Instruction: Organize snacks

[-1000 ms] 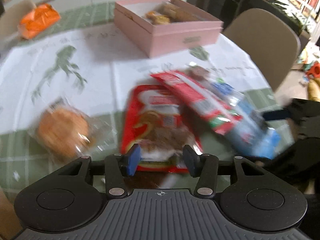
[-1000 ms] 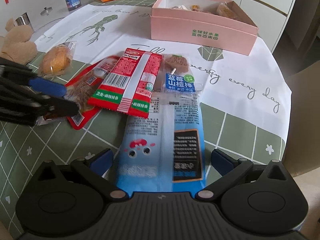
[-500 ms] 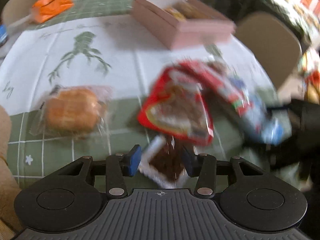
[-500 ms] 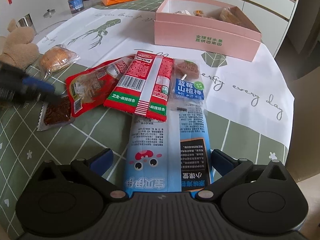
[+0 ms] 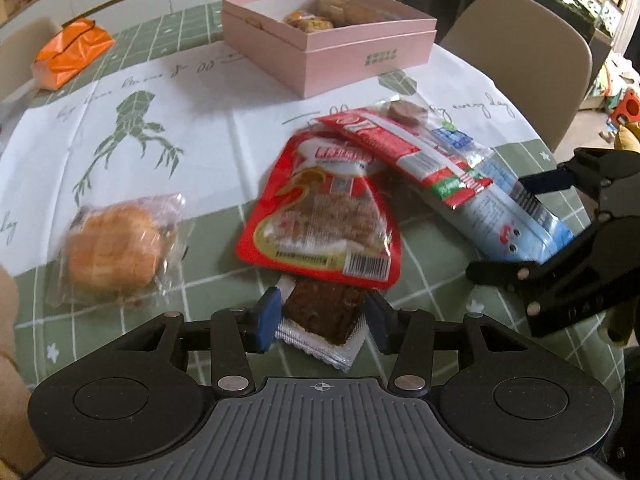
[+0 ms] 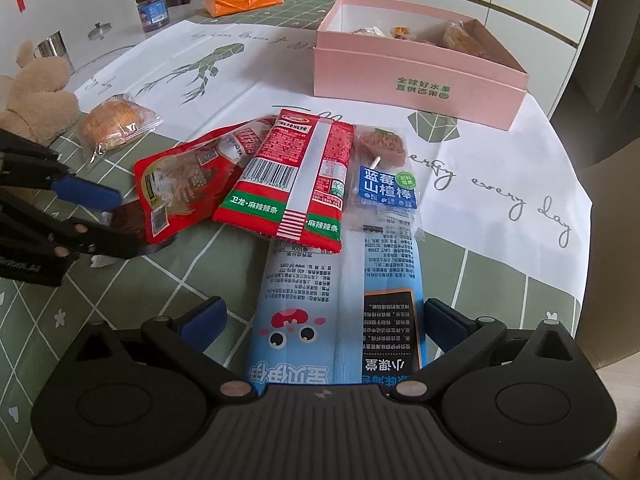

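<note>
Left gripper (image 5: 320, 312) part-closed, pads against brown snack packet (image 5: 322, 310) (grip unclear); right gripper (image 6: 320, 320) wide, straddling blue packet (image 6: 340, 300).

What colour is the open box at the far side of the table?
Pale pink, with small green lettering on its side wall. The box shows best in the right wrist view.

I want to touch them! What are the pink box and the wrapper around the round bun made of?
The pink box looks like stiff cardboard with a matte finish: its walls stand straight with crisp corners and show no shine. The wrapper around the round bun looks like thin clear plastic film: you can see the bun through it, and it crinkles and glints.
</note>
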A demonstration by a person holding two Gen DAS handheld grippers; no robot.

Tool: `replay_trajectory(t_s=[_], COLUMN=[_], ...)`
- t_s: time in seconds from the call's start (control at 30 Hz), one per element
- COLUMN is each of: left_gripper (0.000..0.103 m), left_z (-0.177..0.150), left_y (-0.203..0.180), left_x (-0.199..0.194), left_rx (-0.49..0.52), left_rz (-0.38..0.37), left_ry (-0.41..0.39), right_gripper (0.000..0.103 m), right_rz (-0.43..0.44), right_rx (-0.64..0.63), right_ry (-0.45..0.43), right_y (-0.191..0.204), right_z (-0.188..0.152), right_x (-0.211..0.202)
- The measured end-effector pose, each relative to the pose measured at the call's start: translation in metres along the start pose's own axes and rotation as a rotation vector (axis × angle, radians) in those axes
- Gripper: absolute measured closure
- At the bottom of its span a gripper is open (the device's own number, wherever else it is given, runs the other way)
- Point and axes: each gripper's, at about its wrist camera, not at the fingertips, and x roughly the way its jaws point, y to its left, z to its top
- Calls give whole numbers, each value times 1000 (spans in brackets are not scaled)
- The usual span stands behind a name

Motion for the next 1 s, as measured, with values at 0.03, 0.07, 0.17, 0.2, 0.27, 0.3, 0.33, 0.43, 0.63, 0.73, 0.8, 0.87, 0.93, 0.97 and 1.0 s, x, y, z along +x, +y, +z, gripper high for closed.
replay_trajectory(t_s=[0.03,0.07,0.17,0.2,0.27,0.3,0.33,0.43,0.63,0.73,0.8,0.87,0.93,0.97,1.0], left_gripper=[52,52,54,54,54,55,57,57,57,57,57,57,57,57,57], left_z=[2,5,11,13,14,14,13,4,-24,-36,-41,-42,-42,-43,-44], left_y=[-2,-4,-9,-10,-14,-16,-17,-17,-20,-28,-32,-36,-39,-40,-39], left_x=[2,3,8,10,12,12,11,4,-14,-21,-23,-23,-24,-24,-25], left_rx=[8,11,3,-2,-5,-2,1,-23,-176,-244,-253,-239,-232,-235,-240], left_rz=[4,7,11,15,32,38,40,25,99,109,123,141,140,136,131], left_ry=[-1,-3,-14,-19,-24,-23,-21,-6,38,22,4,-3,-5,-8,-13], right_gripper=[0,0,0,0,0,0,0,0,0,0,2,6,6,6,6], right_rz=[-1,-3,-4,-5,-5,-5,-4,8,31,49,65,64,54,54,59], right_rx=[2,3,6,6,6,5,3,-13,-45,-64,-61,-41,-21,-13,-1], right_ry=[-2,-4,-12,-14,-17,-17,-15,-9,-11,31,56,60,31,11,-12], right_y=[0,1,1,1,1,1,1,0,-2,-2,-5,-10,-15,-17,-19], right_z=[0,-1,-2,-2,-3,-3,-2,-3,-8,-6,-5,-2,6,12,20], right_x=[0,0,0,0,-1,-1,-1,-1,-4,-6,-8,-13,-21,-25,-31])
